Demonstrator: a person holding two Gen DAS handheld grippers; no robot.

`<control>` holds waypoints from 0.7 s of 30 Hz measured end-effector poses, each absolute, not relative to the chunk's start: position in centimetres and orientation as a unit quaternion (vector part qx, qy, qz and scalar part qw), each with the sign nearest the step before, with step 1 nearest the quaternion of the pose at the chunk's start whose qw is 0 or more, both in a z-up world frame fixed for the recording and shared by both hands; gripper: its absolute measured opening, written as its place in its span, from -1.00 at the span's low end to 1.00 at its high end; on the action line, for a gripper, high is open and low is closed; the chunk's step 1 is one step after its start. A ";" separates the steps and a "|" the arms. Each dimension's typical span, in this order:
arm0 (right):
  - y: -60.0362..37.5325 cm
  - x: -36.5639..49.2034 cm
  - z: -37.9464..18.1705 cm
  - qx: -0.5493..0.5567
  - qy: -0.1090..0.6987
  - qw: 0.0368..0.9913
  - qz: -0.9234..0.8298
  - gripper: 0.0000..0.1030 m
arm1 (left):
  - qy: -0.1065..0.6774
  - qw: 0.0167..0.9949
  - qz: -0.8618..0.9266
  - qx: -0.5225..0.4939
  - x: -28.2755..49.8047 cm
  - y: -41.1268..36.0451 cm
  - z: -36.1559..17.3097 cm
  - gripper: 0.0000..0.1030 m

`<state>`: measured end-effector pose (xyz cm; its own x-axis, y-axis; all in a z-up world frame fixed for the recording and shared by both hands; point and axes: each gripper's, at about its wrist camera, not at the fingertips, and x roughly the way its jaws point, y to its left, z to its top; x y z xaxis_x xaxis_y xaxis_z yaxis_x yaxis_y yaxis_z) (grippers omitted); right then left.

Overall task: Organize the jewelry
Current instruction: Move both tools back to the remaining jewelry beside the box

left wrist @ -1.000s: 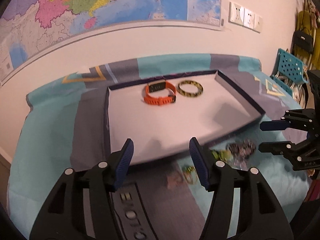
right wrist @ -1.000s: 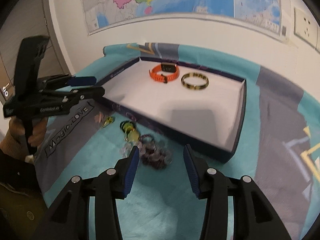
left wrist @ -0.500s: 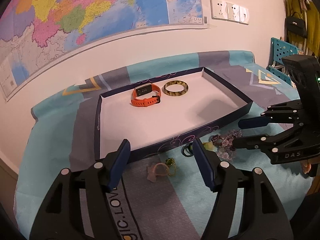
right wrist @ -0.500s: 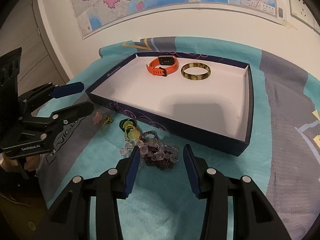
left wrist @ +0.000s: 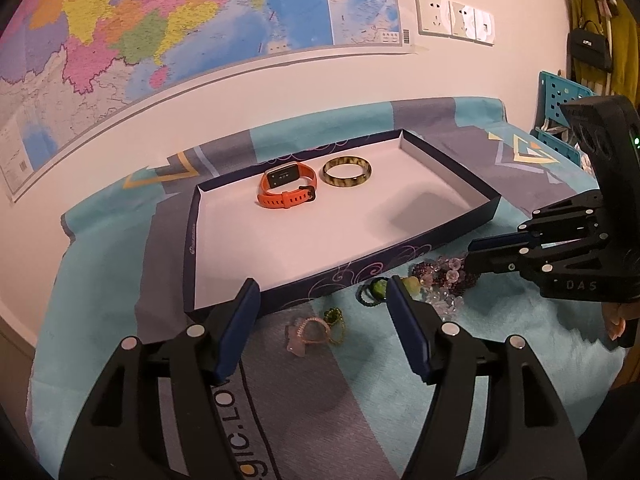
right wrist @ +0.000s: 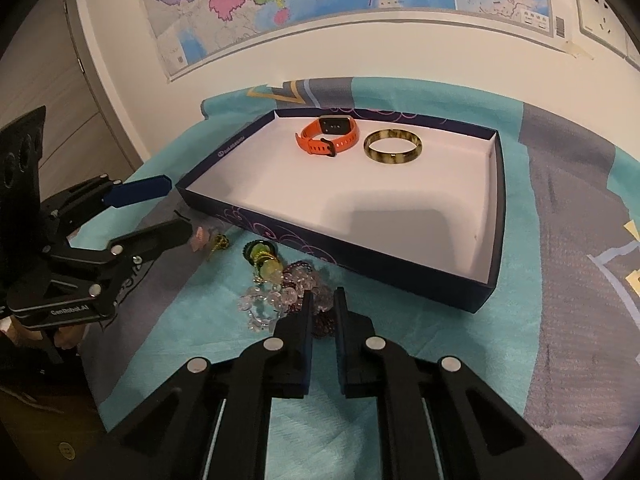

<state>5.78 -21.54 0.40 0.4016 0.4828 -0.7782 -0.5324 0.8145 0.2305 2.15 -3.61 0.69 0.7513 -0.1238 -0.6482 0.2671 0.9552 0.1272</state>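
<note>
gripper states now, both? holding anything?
Left gripper: open, empty.
Right gripper: just closed on the dark bead bracelet in the pile.

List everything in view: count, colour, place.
tray: one, navy outside, white inside, on the cloth
orange watch: one, far end of tray
mottled bangle: one, yellow-brown, beside the watch
bead bracelets: a tangled heap, purple and clear, in front of the tray
green ring: one, dark band, on the cloth
pink trinket: one, on the cloth
cloth: one, teal and grey
map: one, on the wall
left claw: open
right claw: closed on the beads
</note>
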 end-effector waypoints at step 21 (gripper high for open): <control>-21.4 4.4 0.9 -0.026 0.450 0.837 0.309 -0.45 | 0.372 0.920 -0.102 0.076 2.2 -1.5 -1.5 0.30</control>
<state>4.43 -21.42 0.88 0.4042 0.4941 -0.7698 -0.5417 0.8074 0.2338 2.15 -1.51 -1.53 0.7024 -0.1310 -0.6996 0.2434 0.9679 0.0632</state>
